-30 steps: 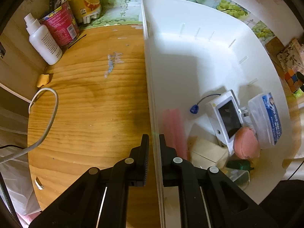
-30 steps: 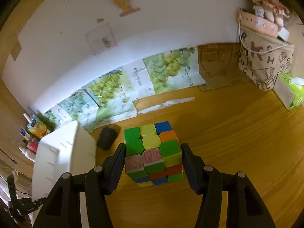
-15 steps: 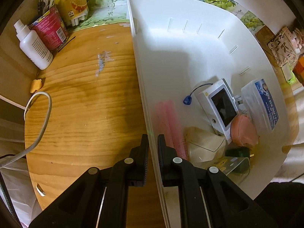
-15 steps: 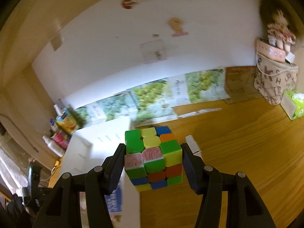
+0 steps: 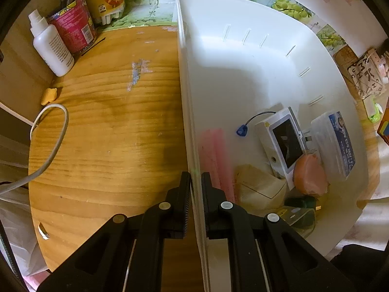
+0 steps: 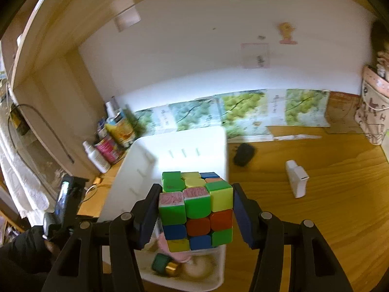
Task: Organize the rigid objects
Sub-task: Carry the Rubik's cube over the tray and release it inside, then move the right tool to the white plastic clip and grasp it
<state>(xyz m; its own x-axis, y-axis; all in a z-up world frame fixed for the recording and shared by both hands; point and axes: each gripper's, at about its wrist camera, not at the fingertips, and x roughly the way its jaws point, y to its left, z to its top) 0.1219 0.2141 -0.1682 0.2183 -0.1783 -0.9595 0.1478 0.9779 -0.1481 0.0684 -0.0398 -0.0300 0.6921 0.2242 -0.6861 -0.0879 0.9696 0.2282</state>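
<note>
The left tongs [image 5: 195,182] point steeply down and are clenched on the thin left wall of the white plastic bin [image 5: 243,77]: one finger stands outside, over the wooden surface [image 5: 109,133], the other inside the bin. The right tongs [image 6: 196,209] point down at a slant and grasp a puzzle cube [image 6: 197,209] by its two opposite sides, with the flat pads pressed against it. The cube is in the air, above the near part of the bin and not touching it. It is a hard plastic cube with rounded small squares in green, yellow, orange, blue and red; two of the upper squares carry a pink wavy pattern.

The bin is smooth and glossy, with short slots in its walls. Inside it, at the near end, lie a white box with a dark window [image 5: 282,143], a clear plastic case with a blue label [image 5: 335,143], a round salmon-coloured object [image 5: 308,177], pink sticks [image 5: 214,155] and a small green object with a gold part [image 6: 163,264].

On the surface to the right of the bin stand a small white device [image 6: 296,178] and, further back, a dark object [image 6: 244,154]. To the left of the bin are a white spray bottle [image 5: 52,46] and a red can with pens [image 5: 73,24].
</note>
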